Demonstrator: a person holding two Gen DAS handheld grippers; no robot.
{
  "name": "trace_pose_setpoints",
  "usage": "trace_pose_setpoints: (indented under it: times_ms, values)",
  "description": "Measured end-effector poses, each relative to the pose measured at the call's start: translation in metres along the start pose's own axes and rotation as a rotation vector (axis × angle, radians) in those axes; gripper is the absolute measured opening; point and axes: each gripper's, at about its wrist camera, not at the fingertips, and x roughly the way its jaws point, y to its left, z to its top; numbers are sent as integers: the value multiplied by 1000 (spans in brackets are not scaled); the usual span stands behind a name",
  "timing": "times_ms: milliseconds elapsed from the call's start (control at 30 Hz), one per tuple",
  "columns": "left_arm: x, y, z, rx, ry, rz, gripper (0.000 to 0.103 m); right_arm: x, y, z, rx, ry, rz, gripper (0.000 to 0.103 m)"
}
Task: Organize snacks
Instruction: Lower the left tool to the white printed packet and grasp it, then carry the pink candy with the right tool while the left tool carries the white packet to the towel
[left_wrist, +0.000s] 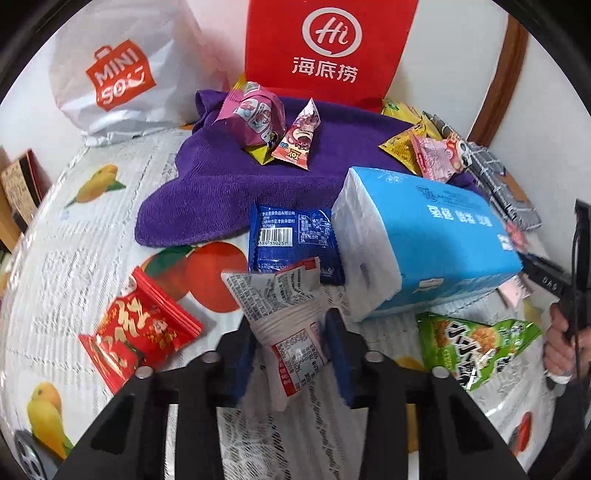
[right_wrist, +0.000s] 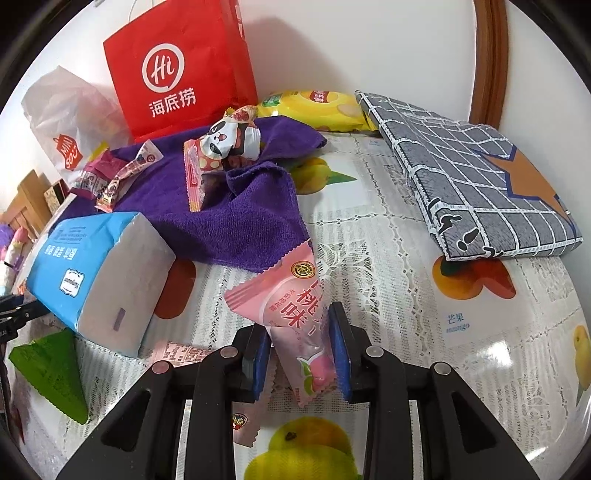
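Observation:
My left gripper (left_wrist: 291, 325) is shut on a white snack packet with red trim (left_wrist: 280, 295), held just above the fruit-print tablecloth (left_wrist: 74, 258). Behind it lie a blue packet (left_wrist: 291, 240), a red packet (left_wrist: 140, 328) to the left and a green packet (left_wrist: 476, 343) to the right. My right gripper (right_wrist: 299, 325) is shut on a pink peach-print packet (right_wrist: 284, 291), which sticks up and to the left out of the jaws. More small packets (left_wrist: 255, 118) and a panda-print packet (right_wrist: 229, 140) rest on a purple towel (right_wrist: 240, 214).
A blue tissue pack (left_wrist: 432, 236) lies between the two grippers. A red paper bag (left_wrist: 328, 48) and a white shopping bag (left_wrist: 122, 70) stand against the back wall. A yellow chip bag (right_wrist: 314, 107) and a folded grey checked cloth (right_wrist: 480, 173) lie at the back right.

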Motion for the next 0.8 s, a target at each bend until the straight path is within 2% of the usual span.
trace_pose_setpoints:
  times_ms: [67, 267, 367, 533, 600, 800]
  values:
    - [-4, 1, -1, -16, -1, -23, 24, -1, -2, 0, 8, -6, 18, 29]
    - [-23, -4, -8, -6, -24, -20, 23, -7, 3, -1, -14, -21, 23, 24]
    - [-37, -4, -9, 2, -50, -9, 23, -19, 2, 1, 18, -31, 47, 24]
    - [-59, -3, 11, -31, -94, -26, 18, -55, 13, 14, 19, -91, 50, 23]
    - [-64, -8, 20, -19, -119, -31, 12, -69, 22, 25, 6, -118, 53, 23]
    - [-71, -25, 33, 31, -138, -27, 10, -92, 43, 44, -26, -153, 60, 23]
